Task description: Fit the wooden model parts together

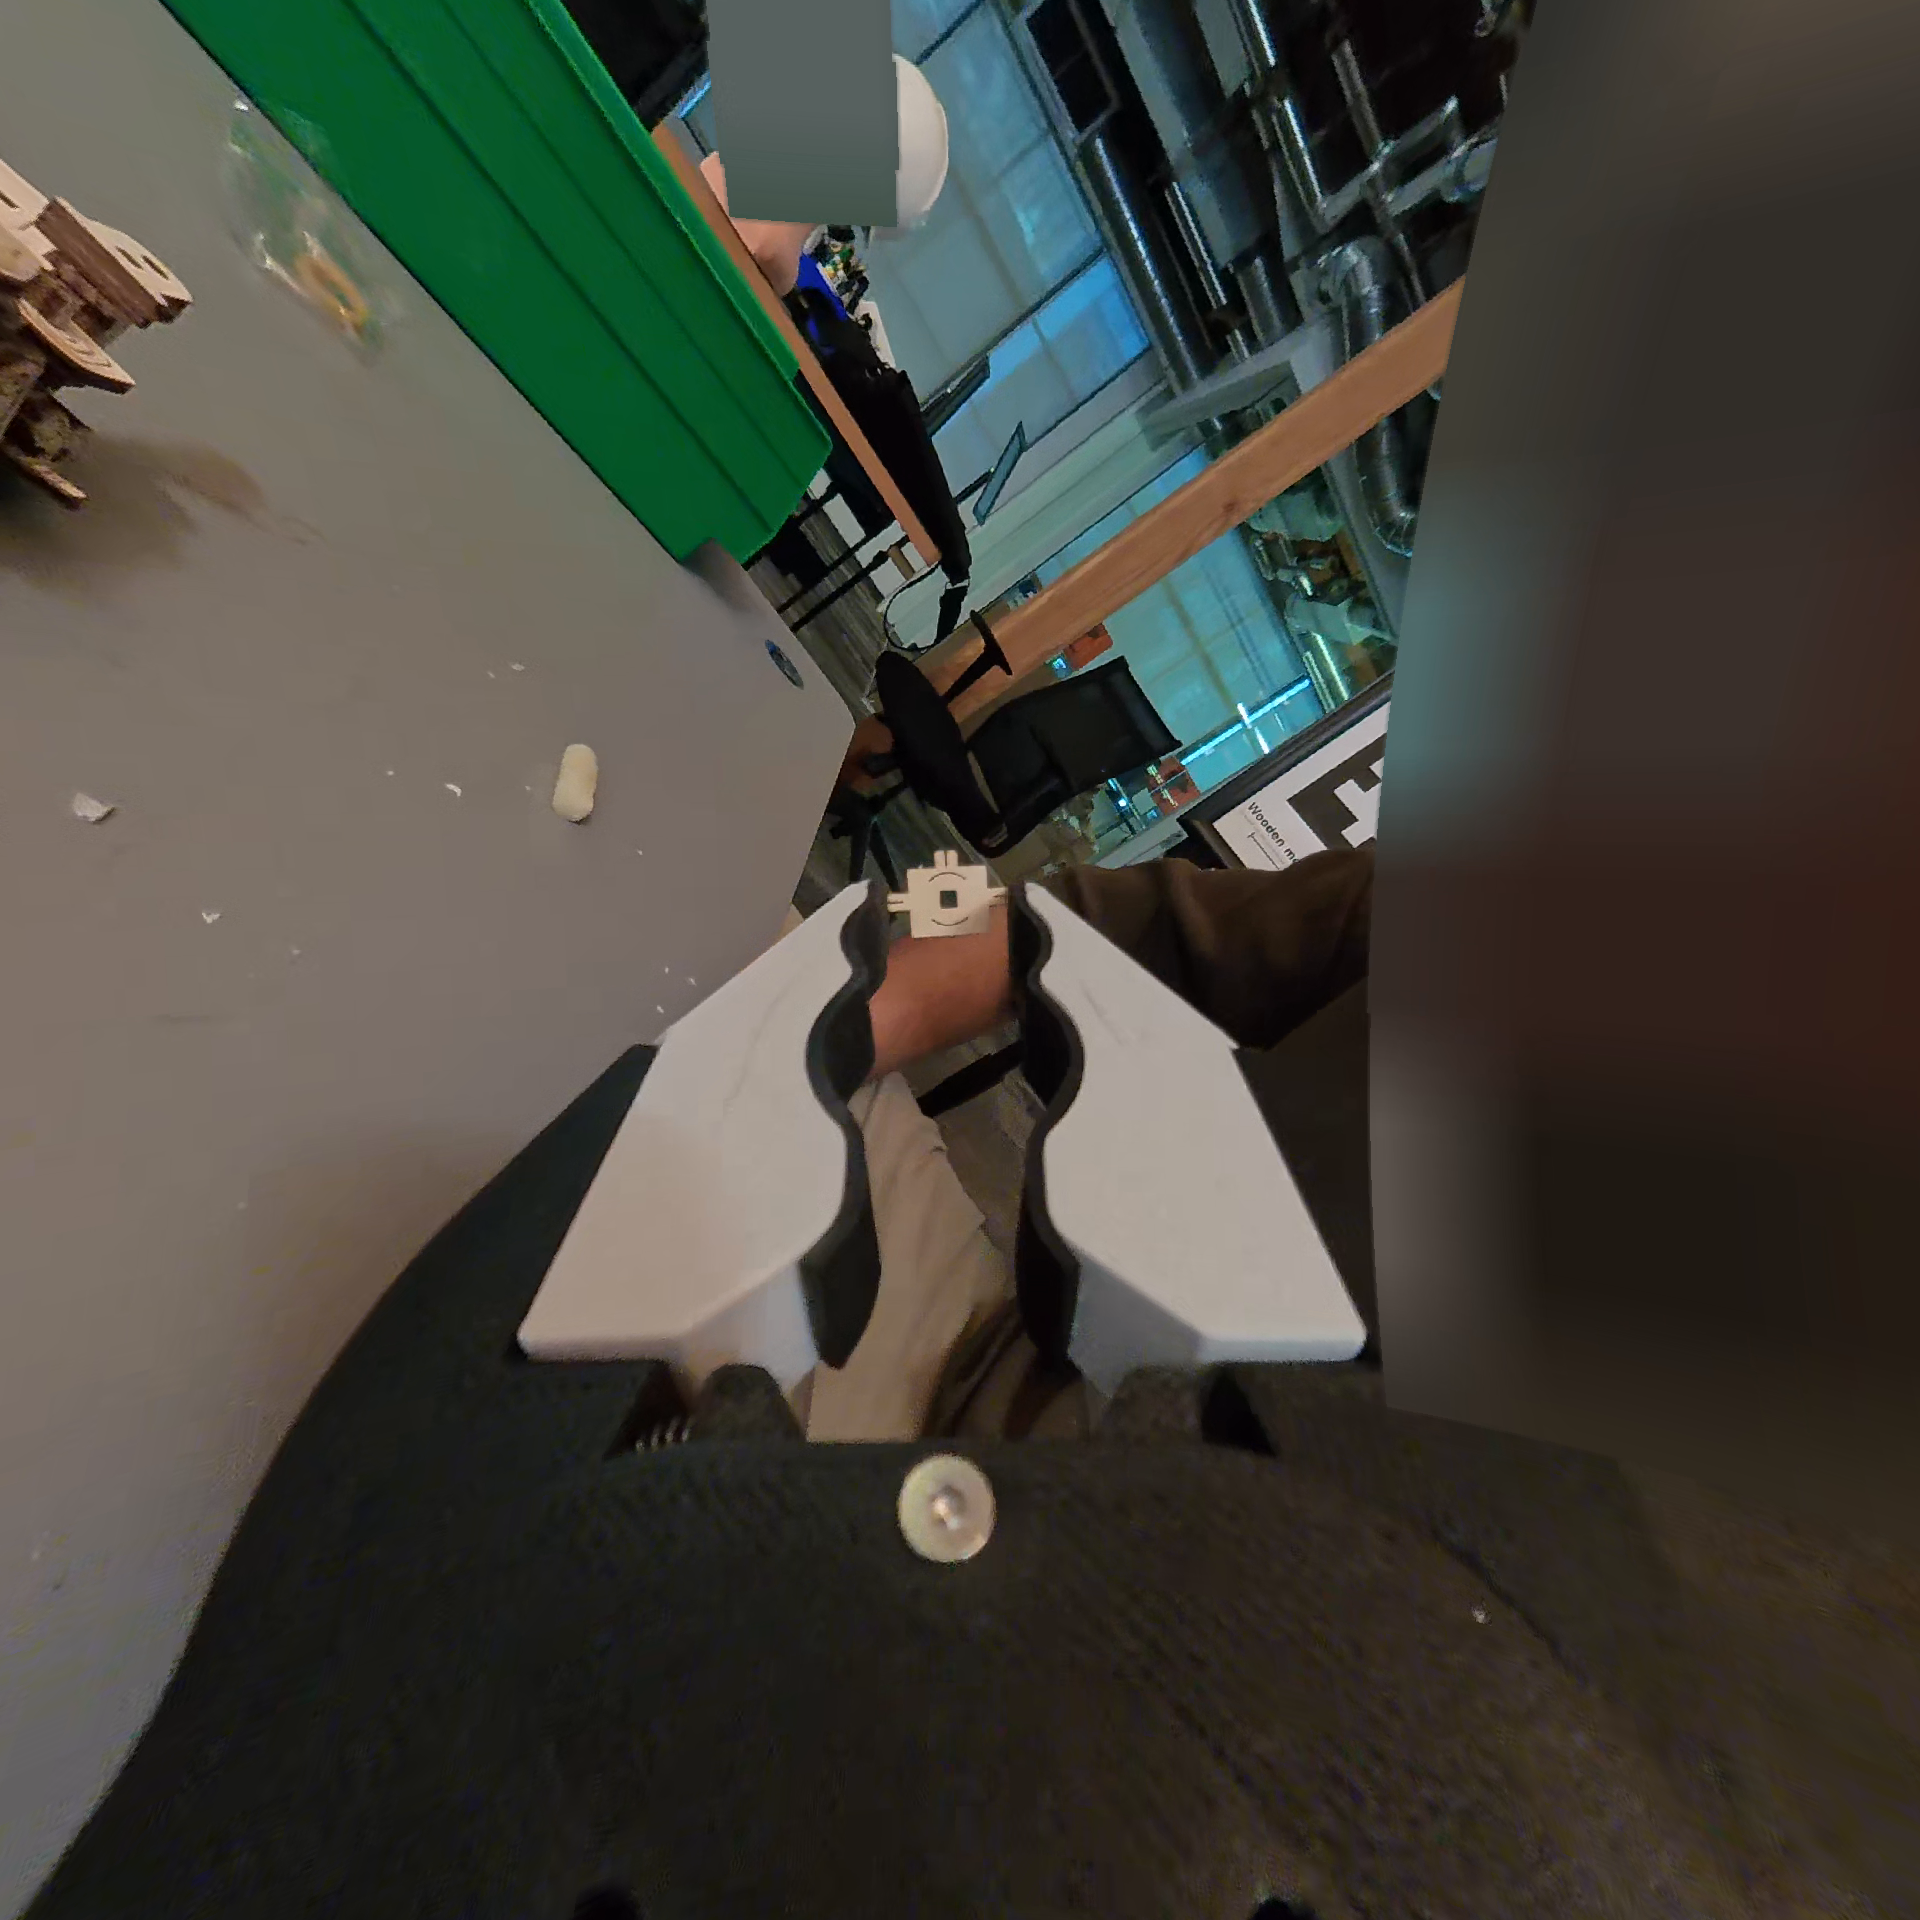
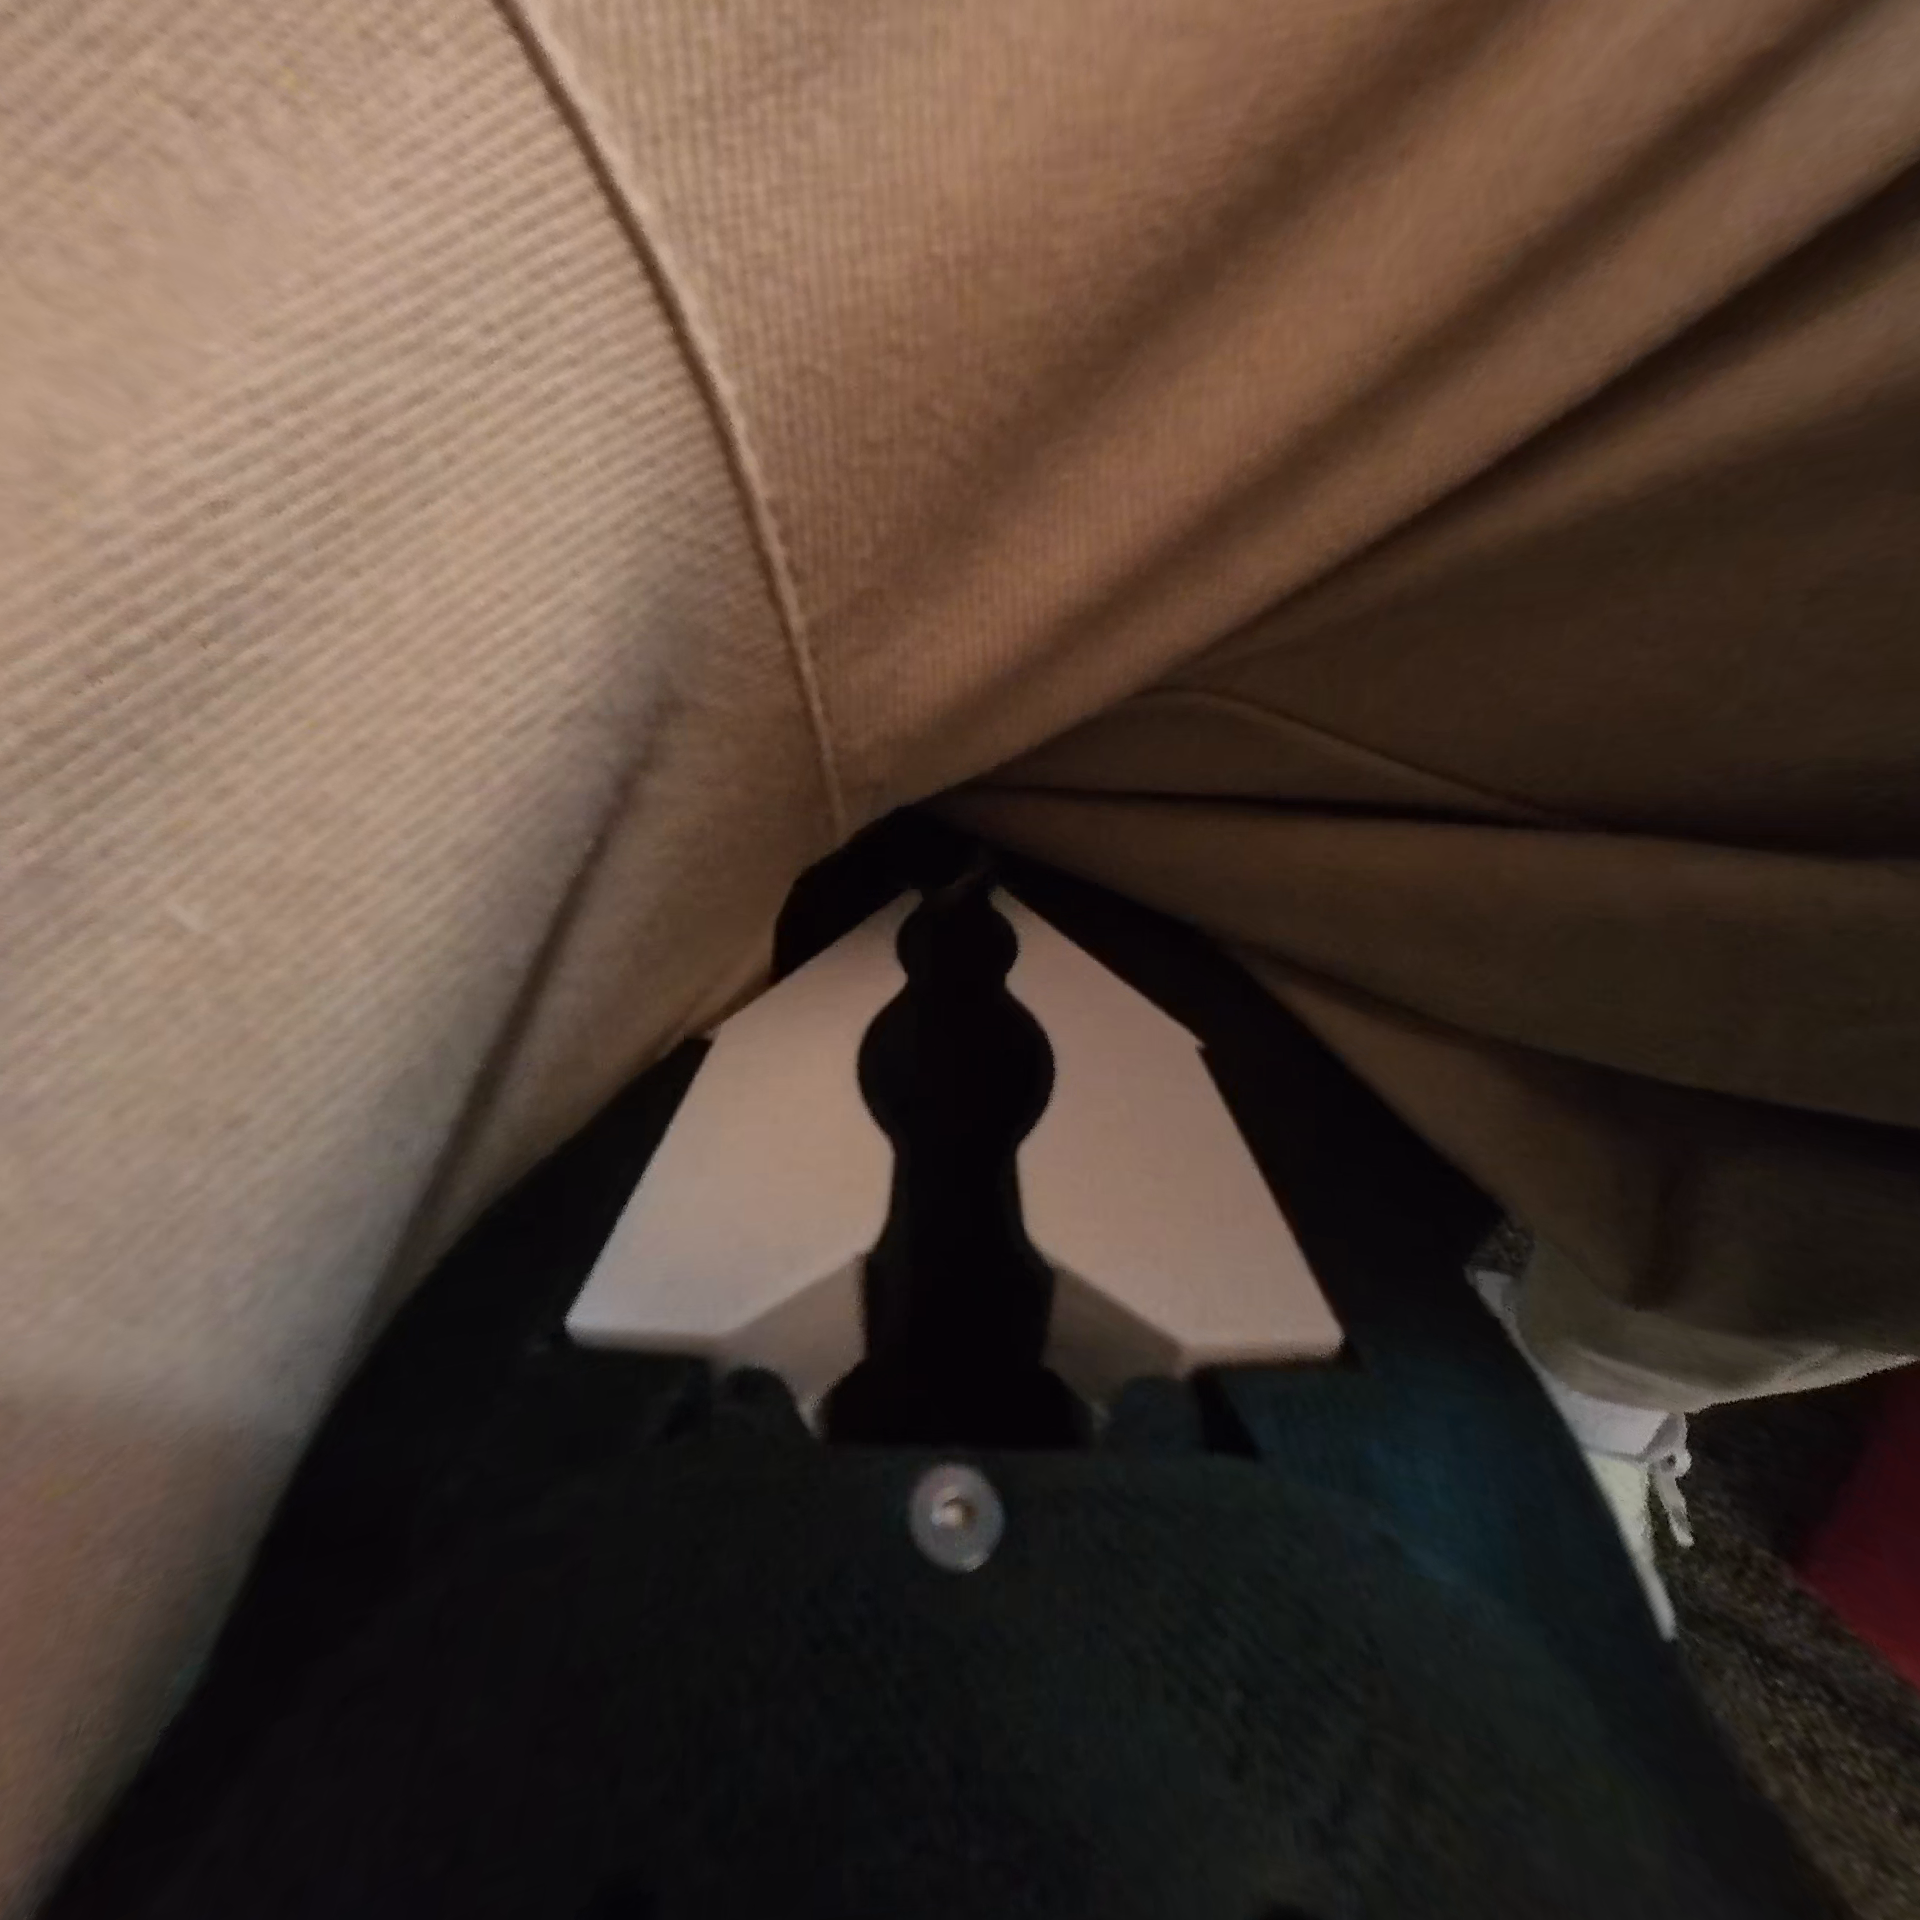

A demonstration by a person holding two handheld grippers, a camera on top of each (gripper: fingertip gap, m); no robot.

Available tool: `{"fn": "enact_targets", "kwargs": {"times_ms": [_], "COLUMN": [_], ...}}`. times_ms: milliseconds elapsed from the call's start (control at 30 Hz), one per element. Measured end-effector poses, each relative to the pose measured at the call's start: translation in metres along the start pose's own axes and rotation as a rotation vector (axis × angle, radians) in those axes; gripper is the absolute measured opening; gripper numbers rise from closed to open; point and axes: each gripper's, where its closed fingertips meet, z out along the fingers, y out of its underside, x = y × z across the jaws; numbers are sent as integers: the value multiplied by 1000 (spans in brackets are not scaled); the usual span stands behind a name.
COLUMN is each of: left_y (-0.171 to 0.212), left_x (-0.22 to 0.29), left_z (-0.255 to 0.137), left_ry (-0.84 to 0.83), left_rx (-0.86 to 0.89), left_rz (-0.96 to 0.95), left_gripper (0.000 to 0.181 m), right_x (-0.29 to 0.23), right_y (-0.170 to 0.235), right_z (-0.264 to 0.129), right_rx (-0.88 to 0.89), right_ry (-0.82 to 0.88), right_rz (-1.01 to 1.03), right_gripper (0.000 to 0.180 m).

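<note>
My left gripper (image 1: 943, 920) is off the edge of the grey table (image 1: 312, 727), jaws narrowly parted around a small pale wooden part (image 1: 945, 896) at the tips; the partly built wooden model (image 1: 62, 312) sits far off on the table, near the green bin (image 1: 582, 270); my right gripper (image 2: 951, 894) is pressed into tan fabric (image 2: 935, 364), fingers closed together, empty.
</note>
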Motion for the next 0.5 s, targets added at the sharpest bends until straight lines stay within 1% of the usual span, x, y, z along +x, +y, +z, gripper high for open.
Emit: {"fn": "enact_targets", "kwargs": {"times_ms": [33, 300, 500], "left_y": [0, -1, 0], "left_x": [0, 6, 8], "left_z": [-1, -3, -2], "left_ry": [-2, 20, 22], "left_rx": [-1, 8, 5], "left_rz": [7, -1, 12], "left_gripper": [20, 20, 20], "right_x": [0, 10, 21], "right_y": [1, 4, -13], "right_z": [-1, -26, -67], "right_rx": [-4, -1, 61], "right_ry": [3, 82, 203], "right_rz": [10, 109, 193], "right_gripper": [3, 1, 1]}}
